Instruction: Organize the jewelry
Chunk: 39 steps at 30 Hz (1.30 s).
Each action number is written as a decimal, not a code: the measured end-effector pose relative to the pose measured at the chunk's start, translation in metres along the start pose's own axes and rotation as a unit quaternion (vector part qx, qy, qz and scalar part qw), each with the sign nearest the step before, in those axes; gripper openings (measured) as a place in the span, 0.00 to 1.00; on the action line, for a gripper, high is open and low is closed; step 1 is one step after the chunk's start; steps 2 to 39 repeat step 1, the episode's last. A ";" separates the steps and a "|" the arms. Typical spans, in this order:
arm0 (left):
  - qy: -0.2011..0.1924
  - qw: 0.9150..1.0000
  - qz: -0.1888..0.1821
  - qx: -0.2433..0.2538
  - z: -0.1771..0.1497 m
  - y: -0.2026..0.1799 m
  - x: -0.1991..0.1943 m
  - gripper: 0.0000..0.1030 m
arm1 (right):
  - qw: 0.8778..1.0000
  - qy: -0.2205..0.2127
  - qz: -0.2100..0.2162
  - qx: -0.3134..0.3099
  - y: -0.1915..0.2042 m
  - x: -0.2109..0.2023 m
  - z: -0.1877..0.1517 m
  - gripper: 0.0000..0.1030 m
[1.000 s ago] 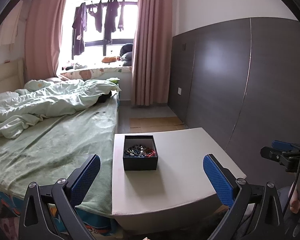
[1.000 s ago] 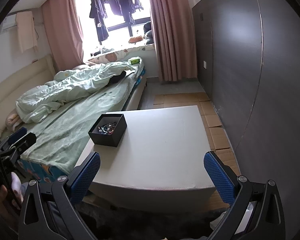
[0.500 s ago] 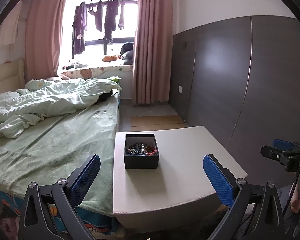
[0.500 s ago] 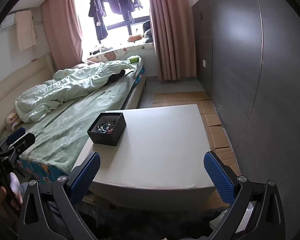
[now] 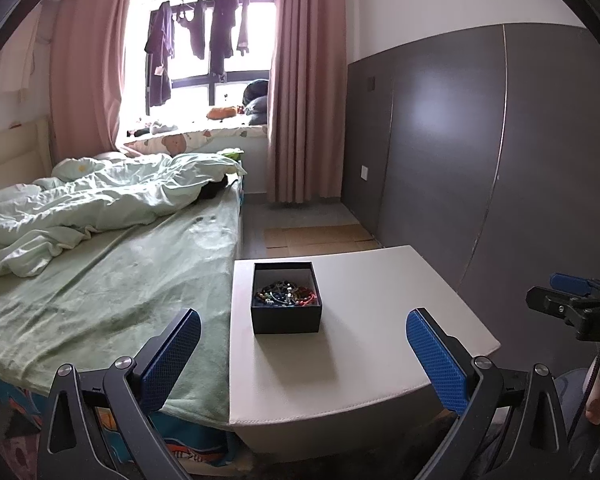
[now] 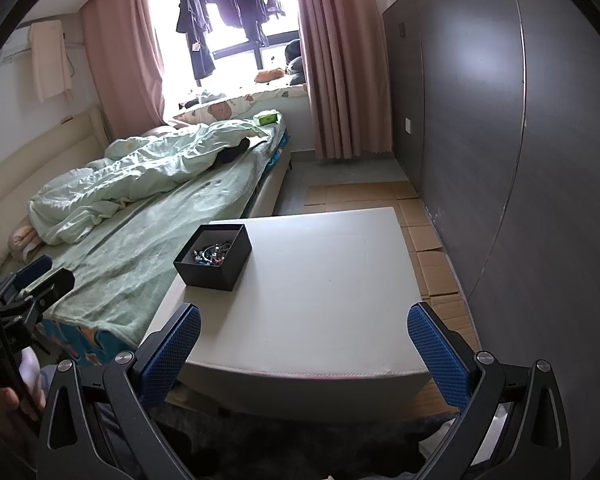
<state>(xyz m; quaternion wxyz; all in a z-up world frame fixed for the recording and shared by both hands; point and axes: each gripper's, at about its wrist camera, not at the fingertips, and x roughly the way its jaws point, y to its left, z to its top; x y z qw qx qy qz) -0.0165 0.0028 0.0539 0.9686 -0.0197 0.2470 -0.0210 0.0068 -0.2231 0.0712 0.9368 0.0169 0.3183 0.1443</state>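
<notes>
a: where does the square black cardboard box (image 5: 286,298) of beaded jewelry (image 5: 287,292) sit?

b: on the white worktop (image 5: 364,344), ahead of the left hand-held gripper (image 5: 302,354).

a: and both hand-held grippers?

b: spread apart, empty, likely approaching; the right hand-held gripper (image 6: 303,354) has the box ahead-left.

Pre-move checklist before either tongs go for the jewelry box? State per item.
1. Left tongs open, holding nothing: ok.
2. Right tongs open, holding nothing: ok.
3. Black box upright and lidless on the white table: ok.
4. Beaded jewelry inside the box, visible: ok.
5. Pieces untangled: cannot tell.
6. Place to sort pieces into: not ok, none visible.
</notes>
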 end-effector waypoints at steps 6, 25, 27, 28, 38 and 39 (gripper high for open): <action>0.000 1.000 -0.001 0.000 0.000 0.000 0.000 1.00 | 1.000 0.000 0.000 -0.001 -0.001 0.000 0.000 1.00; 0.000 1.000 -0.001 0.000 0.000 0.000 0.000 1.00 | 1.000 0.000 0.000 -0.001 -0.001 0.000 0.000 1.00; 0.000 1.000 -0.001 0.000 0.000 0.000 0.000 1.00 | 1.000 0.000 0.000 -0.001 -0.001 0.000 0.000 1.00; 0.000 1.000 -0.001 0.000 0.000 0.000 0.000 1.00 | 1.000 0.000 0.000 -0.001 -0.001 0.000 0.000 1.00; 0.000 1.000 -0.001 0.000 0.000 0.000 0.000 1.00 | 1.000 0.000 0.000 -0.001 -0.001 0.000 0.000 1.00; 0.000 1.000 -0.001 0.000 0.000 0.000 0.000 1.00 | 1.000 0.000 0.000 -0.001 -0.001 0.000 0.000 1.00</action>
